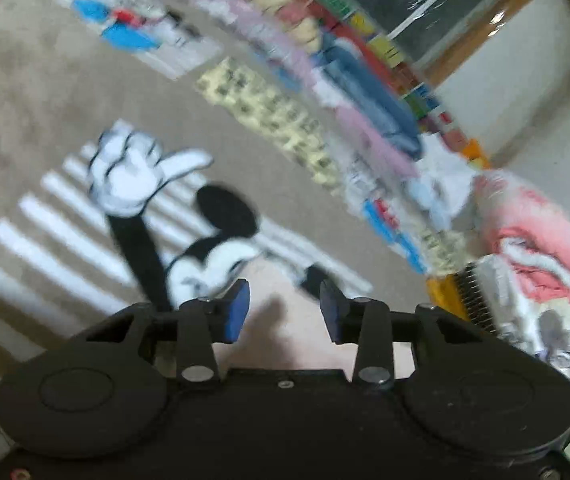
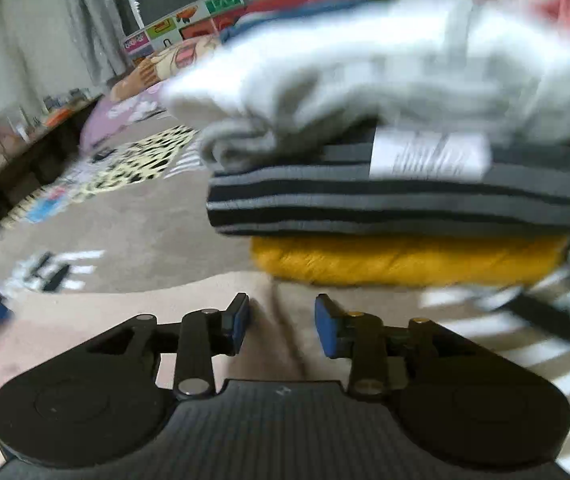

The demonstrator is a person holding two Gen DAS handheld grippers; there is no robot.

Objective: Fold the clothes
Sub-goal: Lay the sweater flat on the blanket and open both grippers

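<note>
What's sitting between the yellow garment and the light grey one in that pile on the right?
A dark striped garment lies between the yellow garment and the light grey one, shown in the right wrist view.

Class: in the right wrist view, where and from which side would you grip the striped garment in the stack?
Probably the striped garment's free left end, approached from the left: it overhangs the yellow item below, while a grey garment covers its top.

Both wrist cams low, close over beige blanket (image 1: 45,92), left facing cartoon print, right facing clothes stack (image 2: 401,200), overlap probably blanket
</note>
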